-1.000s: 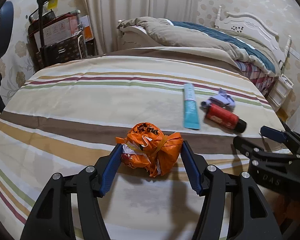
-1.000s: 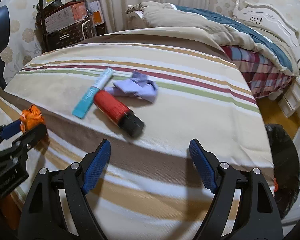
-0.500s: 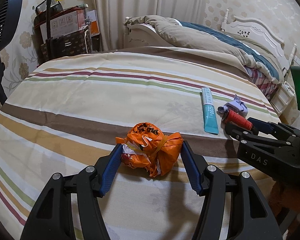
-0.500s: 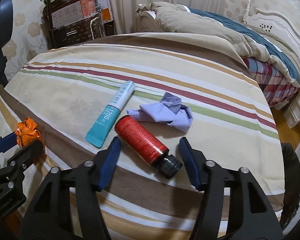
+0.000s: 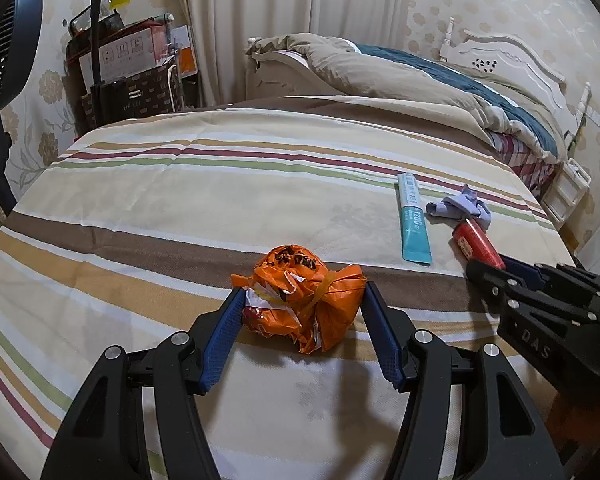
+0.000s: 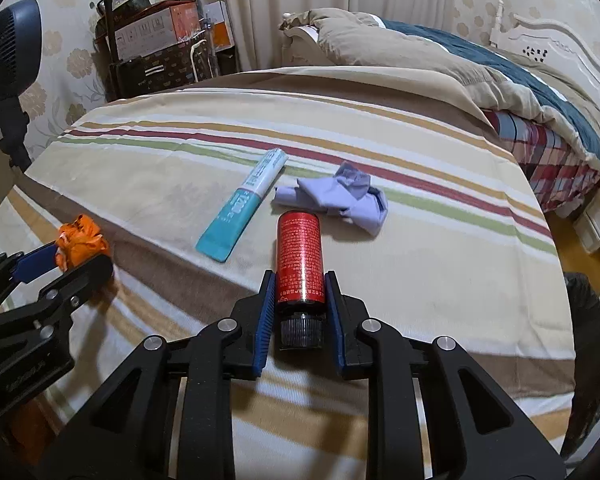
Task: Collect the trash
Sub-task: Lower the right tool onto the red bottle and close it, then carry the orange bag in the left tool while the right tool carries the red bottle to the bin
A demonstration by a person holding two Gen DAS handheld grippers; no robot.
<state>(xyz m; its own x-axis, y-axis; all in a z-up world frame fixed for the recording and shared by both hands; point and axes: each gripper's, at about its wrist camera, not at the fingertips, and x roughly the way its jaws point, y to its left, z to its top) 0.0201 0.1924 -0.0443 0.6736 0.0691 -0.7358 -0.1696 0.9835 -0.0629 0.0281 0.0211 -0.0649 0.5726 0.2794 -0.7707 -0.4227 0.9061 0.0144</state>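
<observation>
Both grippers hold trash on the striped bed: my left gripper [image 5: 302,316] clamps the crumpled orange plastic bag [image 5: 305,294], my right gripper [image 6: 299,286] squeezes the red cylindrical bottle [image 6: 300,258]

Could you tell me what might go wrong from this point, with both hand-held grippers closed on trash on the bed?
The right hand-held gripper pinches the red bottle near its cap end, so the long body could pivot or slip when lifted. The left hand-held gripper squeezes a crumpled orange bag; soft plastic may slide out or spill. The teal tube and purple wrapper lie close by and could get knocked.
</observation>
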